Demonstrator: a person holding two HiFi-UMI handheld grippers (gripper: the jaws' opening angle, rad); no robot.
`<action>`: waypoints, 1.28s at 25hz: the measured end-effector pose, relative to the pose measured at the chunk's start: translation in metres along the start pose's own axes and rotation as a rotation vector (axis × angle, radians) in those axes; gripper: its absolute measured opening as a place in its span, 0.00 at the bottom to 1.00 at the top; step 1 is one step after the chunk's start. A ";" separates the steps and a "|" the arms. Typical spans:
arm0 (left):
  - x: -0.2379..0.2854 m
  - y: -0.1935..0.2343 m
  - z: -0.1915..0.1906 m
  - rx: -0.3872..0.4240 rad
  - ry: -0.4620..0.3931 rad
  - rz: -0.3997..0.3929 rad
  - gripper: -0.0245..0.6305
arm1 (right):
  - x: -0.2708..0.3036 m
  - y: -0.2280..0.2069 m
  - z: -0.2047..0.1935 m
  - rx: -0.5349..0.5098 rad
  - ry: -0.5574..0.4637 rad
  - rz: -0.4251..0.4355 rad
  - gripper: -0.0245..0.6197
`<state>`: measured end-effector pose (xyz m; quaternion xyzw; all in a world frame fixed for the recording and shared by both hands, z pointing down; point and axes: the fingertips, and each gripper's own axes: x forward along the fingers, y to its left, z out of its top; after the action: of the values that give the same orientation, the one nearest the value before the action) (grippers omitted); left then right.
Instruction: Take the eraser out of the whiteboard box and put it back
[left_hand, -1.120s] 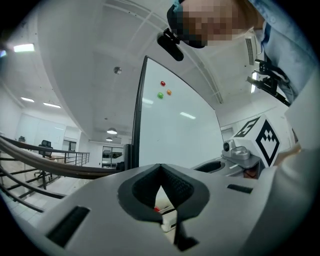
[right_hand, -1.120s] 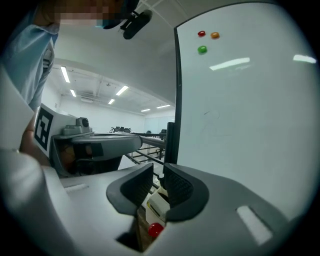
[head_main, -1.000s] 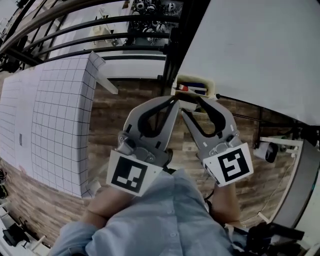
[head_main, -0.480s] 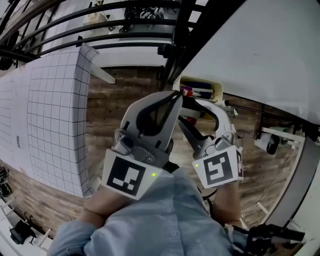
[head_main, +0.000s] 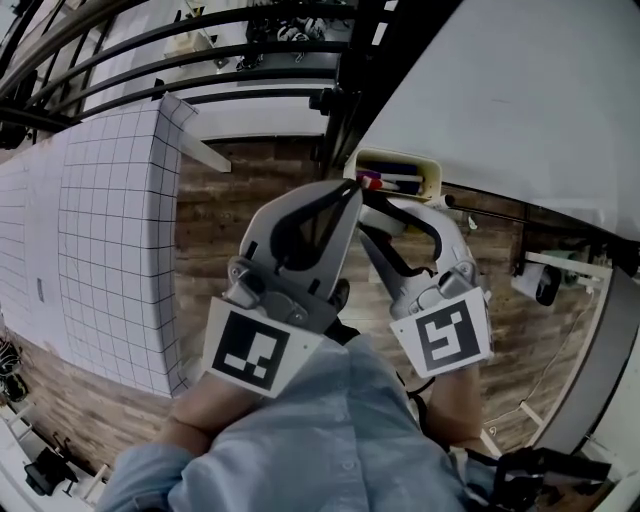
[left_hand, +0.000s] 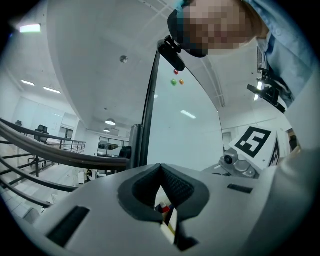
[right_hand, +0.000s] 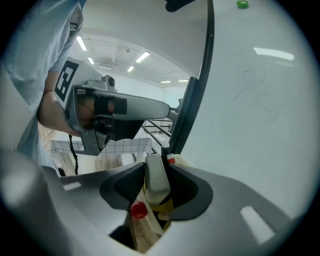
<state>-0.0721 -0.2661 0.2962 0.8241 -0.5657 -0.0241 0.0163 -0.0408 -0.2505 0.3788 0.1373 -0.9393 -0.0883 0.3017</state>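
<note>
In the right gripper view a whitish eraser (right_hand: 156, 176) stands between the jaws of my right gripper (right_hand: 157, 166). The jaws are closing and both pads touch its sides. Under it lies the cream whiteboard box (right_hand: 161, 206) with a red marker cap (right_hand: 138, 210). In the head view the box (head_main: 432, 172) hangs at the whiteboard's lower edge with markers (head_main: 385, 181) inside. My right gripper (head_main: 378, 215) points down at it, and its body hides the eraser. My left gripper (head_main: 350, 190) sits just left of the box, level, shut and empty. Its tips (left_hand: 160, 167) meet.
The large whiteboard (head_main: 520, 90) fills the right side, on a black frame (head_main: 350, 70). A gridded white board (head_main: 100, 220) lies to the left over the wooden floor (head_main: 230, 210). Black railings (head_main: 200, 45) run behind. A small white device (head_main: 535, 282) sits low on the right.
My right gripper has sunk and rolled toward the box. More of the box and its markers shows in the head view. The left gripper has hardly shifted.
</note>
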 end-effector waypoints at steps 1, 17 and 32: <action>-0.001 -0.002 0.002 0.005 -0.003 0.000 0.04 | -0.005 -0.001 0.005 -0.004 -0.018 -0.009 0.27; -0.042 -0.060 0.047 0.127 -0.052 0.013 0.04 | -0.105 0.001 0.063 0.057 -0.283 -0.159 0.26; -0.061 -0.104 0.061 0.151 -0.073 0.001 0.04 | -0.163 0.011 0.068 0.066 -0.389 -0.205 0.26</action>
<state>-0.0004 -0.1720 0.2306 0.8213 -0.5665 -0.0115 -0.0666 0.0439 -0.1834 0.2384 0.2221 -0.9634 -0.1126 0.0998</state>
